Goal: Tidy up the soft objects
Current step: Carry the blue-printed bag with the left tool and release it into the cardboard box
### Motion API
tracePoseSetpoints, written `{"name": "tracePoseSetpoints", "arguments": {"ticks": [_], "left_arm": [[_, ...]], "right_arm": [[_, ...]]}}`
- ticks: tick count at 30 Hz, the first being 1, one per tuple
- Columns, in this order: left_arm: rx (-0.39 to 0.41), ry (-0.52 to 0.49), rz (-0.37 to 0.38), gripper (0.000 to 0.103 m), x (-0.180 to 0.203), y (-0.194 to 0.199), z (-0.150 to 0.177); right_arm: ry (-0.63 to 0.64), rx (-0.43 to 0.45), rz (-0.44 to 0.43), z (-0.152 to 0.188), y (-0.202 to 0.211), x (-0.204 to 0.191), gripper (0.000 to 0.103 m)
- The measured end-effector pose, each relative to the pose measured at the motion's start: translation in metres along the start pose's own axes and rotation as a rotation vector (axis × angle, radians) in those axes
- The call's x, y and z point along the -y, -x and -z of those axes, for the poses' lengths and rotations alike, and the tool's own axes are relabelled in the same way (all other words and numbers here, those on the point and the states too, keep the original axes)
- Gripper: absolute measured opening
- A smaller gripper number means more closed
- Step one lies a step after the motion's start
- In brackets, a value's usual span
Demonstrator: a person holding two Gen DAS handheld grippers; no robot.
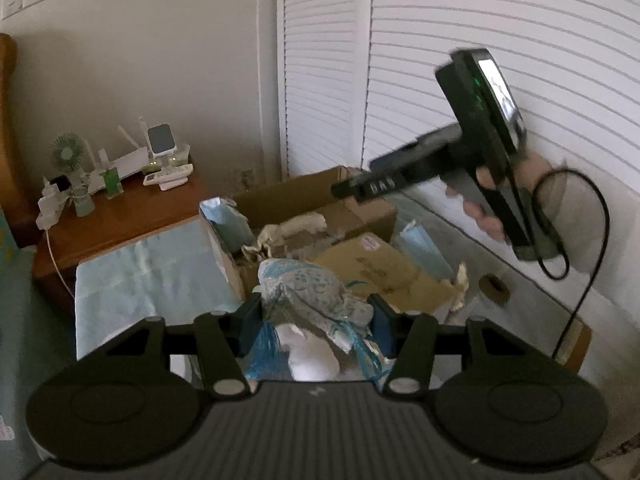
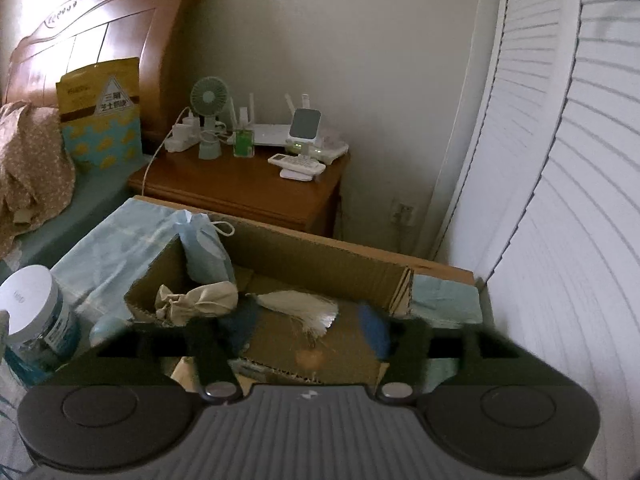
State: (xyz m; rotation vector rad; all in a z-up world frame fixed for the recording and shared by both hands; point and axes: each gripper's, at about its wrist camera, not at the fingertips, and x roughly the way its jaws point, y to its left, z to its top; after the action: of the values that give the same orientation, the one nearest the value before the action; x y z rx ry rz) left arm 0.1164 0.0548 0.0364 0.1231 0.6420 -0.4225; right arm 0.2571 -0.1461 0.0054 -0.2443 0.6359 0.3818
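The left gripper (image 1: pixel 316 316) pinches a blue-patterned cloth bundle (image 1: pixel 308 288) above the cardboard box (image 1: pixel 288 196). The right gripper (image 2: pixel 308 330) hangs spread and empty over that box, where a beige pouch (image 2: pixel 200 300) and white tassel (image 2: pixel 304 308) lie.

A pale blue cloth (image 2: pixel 108 240) is covering the work surface. An open cardboard box (image 2: pixel 320 256) is sitting directly on it. A white-lidded jar (image 2: pixel 34 320) is standing on the cloth just left of the box. Beyond, a wooden nightstand (image 2: pixel 240 188) is carrying a small fan (image 2: pixel 209 120), a router (image 2: pixel 272 134), a green bottle (image 2: pixel 244 142), a remote (image 2: pixel 296 164) and a power strip (image 2: pixel 182 136). A bed (image 2: pixel 60 204), beside the nightstand, is bearing a yellow bag (image 2: pixel 100 112) and a crumpled brown cloth (image 2: pixel 32 160).
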Motion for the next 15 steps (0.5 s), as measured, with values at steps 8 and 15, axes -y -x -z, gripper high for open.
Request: {"name": "tracePoseSetpoints", "arguments": {"ticks": [8, 15], "left_arm": [[0.024, -0.030, -0.007, 0.055, -0.004, -0.018, -0.038], [0.048, -0.020, -0.002, 0.055, -0.009, -0.046, -0.085]], "right_arm": [[-0.017, 0.044, 0.020, 0.022, 0.032, -0.005, 0.103], [-0.056, 0.069, 0.062, 0.056, 0.080, -0.018, 0.103]]}}
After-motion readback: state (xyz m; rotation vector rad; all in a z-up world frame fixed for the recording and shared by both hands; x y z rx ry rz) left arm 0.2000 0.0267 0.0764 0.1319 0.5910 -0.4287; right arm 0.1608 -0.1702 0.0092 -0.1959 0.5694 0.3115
